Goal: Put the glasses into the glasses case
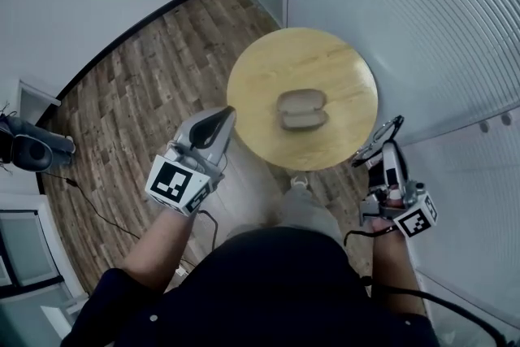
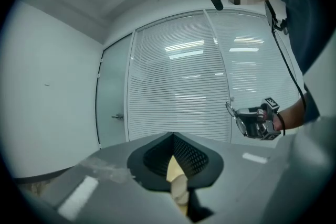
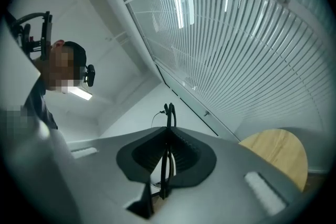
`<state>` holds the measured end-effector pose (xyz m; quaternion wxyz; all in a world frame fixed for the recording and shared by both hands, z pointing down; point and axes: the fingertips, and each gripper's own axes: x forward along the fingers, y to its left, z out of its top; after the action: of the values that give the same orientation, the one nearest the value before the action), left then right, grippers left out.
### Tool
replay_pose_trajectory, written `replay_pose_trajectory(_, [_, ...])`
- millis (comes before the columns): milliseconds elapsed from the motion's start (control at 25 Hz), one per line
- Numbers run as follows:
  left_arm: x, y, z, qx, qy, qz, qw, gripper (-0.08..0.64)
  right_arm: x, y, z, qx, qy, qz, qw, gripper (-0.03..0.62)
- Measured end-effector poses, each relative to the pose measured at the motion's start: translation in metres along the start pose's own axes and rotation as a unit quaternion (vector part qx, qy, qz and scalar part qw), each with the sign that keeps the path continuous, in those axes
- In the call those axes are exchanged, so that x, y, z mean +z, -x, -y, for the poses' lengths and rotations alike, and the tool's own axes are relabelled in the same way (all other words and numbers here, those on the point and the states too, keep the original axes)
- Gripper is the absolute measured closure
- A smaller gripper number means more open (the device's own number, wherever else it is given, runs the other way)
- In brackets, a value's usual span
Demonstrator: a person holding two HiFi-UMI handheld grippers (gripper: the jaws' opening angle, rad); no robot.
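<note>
The glasses case [image 1: 302, 111] lies open in the middle of the round wooden table [image 1: 260, 85]. My right gripper [image 1: 387, 149] hovers off the table's right edge, shut on the dark-framed glasses [image 1: 378, 140]. In the right gripper view the glasses [image 3: 167, 150] stand edge-on between the pads, their top poking out past the jaw tips [image 3: 168, 131]. My left gripper [image 1: 219, 126] is off the table's left edge, shut and holding nothing. In the left gripper view its jaws [image 2: 172, 135] meet at the tips. That view also shows the right gripper [image 2: 258, 122] holding the glasses [image 2: 237, 116].
A wall of glass with white blinds [image 1: 422, 20] runs close along the table's right side. The floor [image 1: 138, 101] is wood planks. A dark device [image 1: 32, 149] with a cable sits on the floor at far left. The table's edge [image 3: 278, 157] shows at lower right in the right gripper view.
</note>
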<state>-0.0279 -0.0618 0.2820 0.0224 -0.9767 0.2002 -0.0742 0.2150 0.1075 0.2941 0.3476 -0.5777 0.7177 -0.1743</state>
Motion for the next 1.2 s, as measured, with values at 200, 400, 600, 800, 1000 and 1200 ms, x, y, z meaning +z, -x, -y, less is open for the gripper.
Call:
replay_pose_trajectory(200, [0.017,-0.055,0.002,0.003,-0.004,-0.011,0.9999,0.56,0.024,-0.035,0.045,0.017,-0.003,-0.033,0.999,0.56])
replay_pose_trajectory(400, [0.016,-0.09,-0.023,0.039,0.003,-0.008,0.9992,0.56,0.03,-0.087,0.084,0.041,-0.003,-0.071,0.997,0.56])
replay_pose_trajectory(600, [0.014,-0.099,-0.043,0.059,0.025,-0.004,0.9979,0.559,0.019,-0.123,0.096,0.058,-0.015,-0.1,0.993,0.56])
replay_pose_trajectory(800, [0.005,-0.098,-0.063,0.068,0.026,0.001,0.9973,0.56,0.002,-0.14,0.099,0.058,-0.004,-0.131,0.99,0.56])
replay_pose_trajectory(1000, [-0.02,-0.1,-0.081,0.066,0.036,-0.017,0.997,0.56,-0.013,-0.154,0.106,0.036,-0.001,-0.154,0.987,0.56])
replay_pose_trajectory(1200, [-0.033,-0.111,-0.091,0.049,0.044,-0.019,0.9976,0.56,-0.042,-0.165,0.117,0.027,0.002,-0.177,0.984,0.56])
